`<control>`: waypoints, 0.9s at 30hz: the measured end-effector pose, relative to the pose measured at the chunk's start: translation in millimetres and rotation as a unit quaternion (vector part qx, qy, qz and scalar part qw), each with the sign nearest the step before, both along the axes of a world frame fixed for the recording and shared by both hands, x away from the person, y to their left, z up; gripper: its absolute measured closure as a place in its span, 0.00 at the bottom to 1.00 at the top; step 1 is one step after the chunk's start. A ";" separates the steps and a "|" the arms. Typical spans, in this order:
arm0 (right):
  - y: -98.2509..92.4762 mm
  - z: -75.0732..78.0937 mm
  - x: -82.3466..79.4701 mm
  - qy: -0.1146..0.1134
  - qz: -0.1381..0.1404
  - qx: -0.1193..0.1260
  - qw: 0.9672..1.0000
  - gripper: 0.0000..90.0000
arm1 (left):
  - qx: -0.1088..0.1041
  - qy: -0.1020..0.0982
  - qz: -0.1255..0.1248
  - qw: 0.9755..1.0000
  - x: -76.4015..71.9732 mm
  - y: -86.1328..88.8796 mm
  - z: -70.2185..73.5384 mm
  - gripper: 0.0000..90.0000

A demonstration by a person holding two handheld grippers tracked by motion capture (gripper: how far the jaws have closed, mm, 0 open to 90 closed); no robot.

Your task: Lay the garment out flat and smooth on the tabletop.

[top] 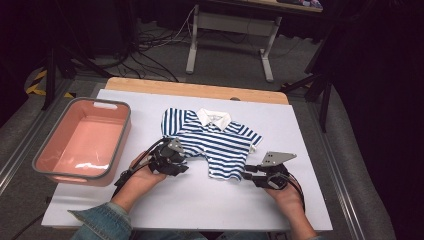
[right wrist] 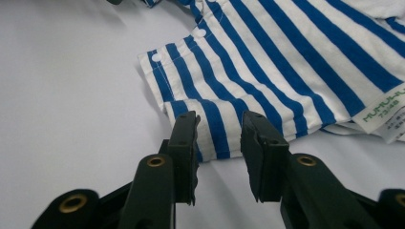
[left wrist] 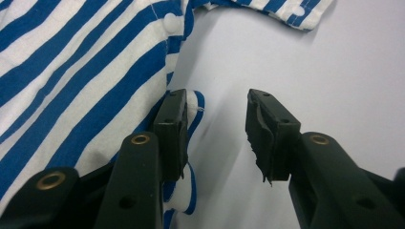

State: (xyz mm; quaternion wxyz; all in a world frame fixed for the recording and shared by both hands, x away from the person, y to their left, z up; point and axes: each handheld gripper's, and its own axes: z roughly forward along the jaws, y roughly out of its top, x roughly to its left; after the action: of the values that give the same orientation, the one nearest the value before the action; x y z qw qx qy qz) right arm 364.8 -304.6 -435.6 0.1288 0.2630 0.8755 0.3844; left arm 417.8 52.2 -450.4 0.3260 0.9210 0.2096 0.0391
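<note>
A small blue-and-white striped shirt (top: 215, 140) with a white collar lies flat in the middle of the white table top (top: 200, 205). My left gripper (top: 184, 166) sits low at the shirt's lower left edge. In the left gripper view it (left wrist: 217, 102) is open, with one jaw over the striped cloth (left wrist: 71, 71) and the other over bare table. My right gripper (top: 248, 175) is at the shirt's lower right corner. In the right gripper view it (right wrist: 220, 121) is open, and the folded hem of the shirt (right wrist: 286, 62) lies in the gap without being pinched.
A pink bin with a grey rim (top: 125, 131) stands empty at the left of the table. A white care label (right wrist: 382, 117) sticks out from the shirt's hem. Behind the table are a desk frame (top: 192, 45) and cables on the floor.
</note>
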 end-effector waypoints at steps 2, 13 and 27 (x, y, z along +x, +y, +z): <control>0.6 -1.8 0.1 0.004 0.003 -0.003 1.000 0.74 | -0.002 -0.003 0.003 1.000 1.4 0.5 -0.6 0.65; 11.9 -16.2 -1.3 0.026 0.022 -0.042 0.999 0.68 | 0.039 -0.032 0.040 0.998 2.6 0.5 -3.4 0.95; 5.4 -5.5 -8.7 0.008 0.015 -0.040 0.999 0.96 | -0.073 -0.003 -0.056 0.996 -26.2 1.5 13.3 0.97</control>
State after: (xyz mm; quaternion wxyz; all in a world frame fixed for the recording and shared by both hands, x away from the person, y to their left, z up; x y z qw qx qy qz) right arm 356.1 -299.2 -441.1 0.1266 0.2474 0.8949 0.3493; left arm 391.6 53.7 -437.1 0.3949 0.9049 0.1587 0.0083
